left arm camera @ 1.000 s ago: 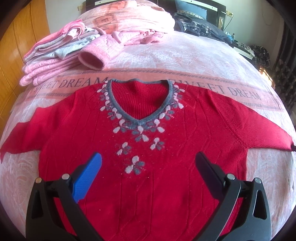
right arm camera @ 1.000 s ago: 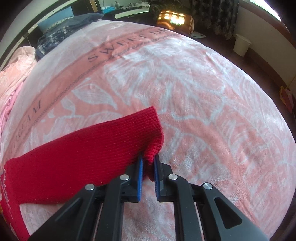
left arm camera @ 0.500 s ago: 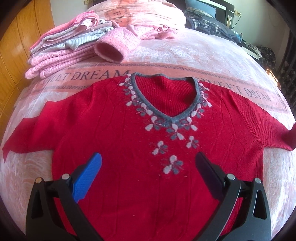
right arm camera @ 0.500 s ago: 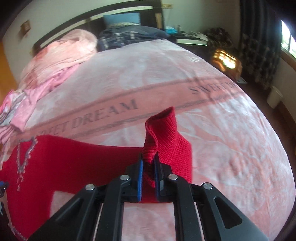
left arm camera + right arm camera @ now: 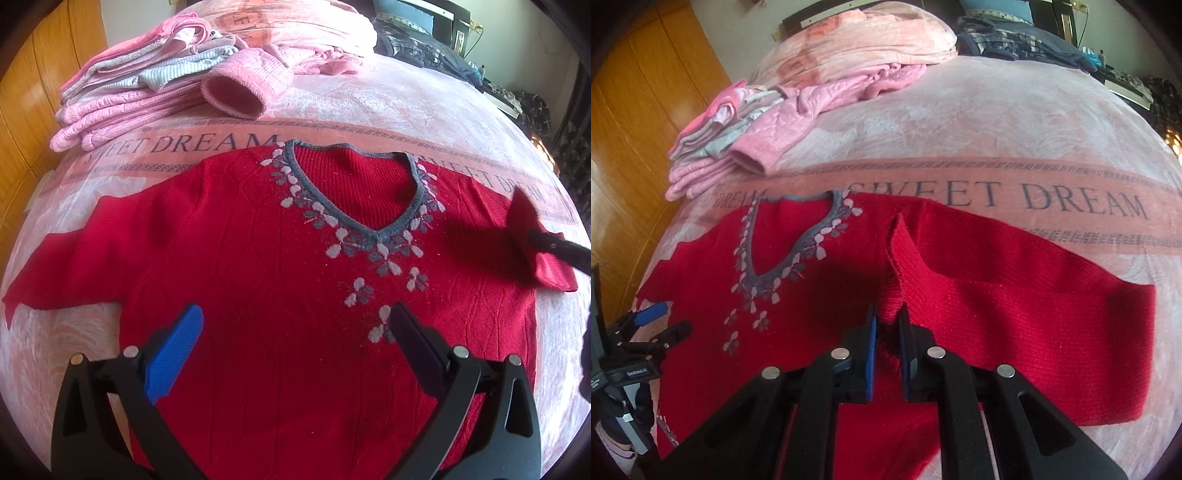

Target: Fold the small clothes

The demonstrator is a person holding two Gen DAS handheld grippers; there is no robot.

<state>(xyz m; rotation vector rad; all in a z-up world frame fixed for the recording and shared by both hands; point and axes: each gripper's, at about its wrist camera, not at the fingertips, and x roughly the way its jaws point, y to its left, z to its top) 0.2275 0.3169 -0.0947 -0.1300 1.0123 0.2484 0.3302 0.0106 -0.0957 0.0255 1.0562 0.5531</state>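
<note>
A red knitted sweater with a grey V-neck and pale flower pattern lies face up on the pink bed blanket. My left gripper hovers open over the sweater's lower front, holding nothing. My right gripper is shut on the cuff of the sweater's right sleeve, which is lifted and doubled back over the sweater's shoulder. In the left wrist view that gripper shows at the right edge, pinching the sleeve end. The left sleeve lies spread flat.
A stack of folded pink and grey clothes sits at the far left of the bed, with a pink sleeve cuff sticking out. A bundled pink blanket and dark clothes lie at the head. Wooden cupboard doors stand left.
My right gripper has carried the right sleeve's cuff up and inward over the sweater body, folding the sleeve. The left gripper stayed open and drifted a little leftward over the sweater.
</note>
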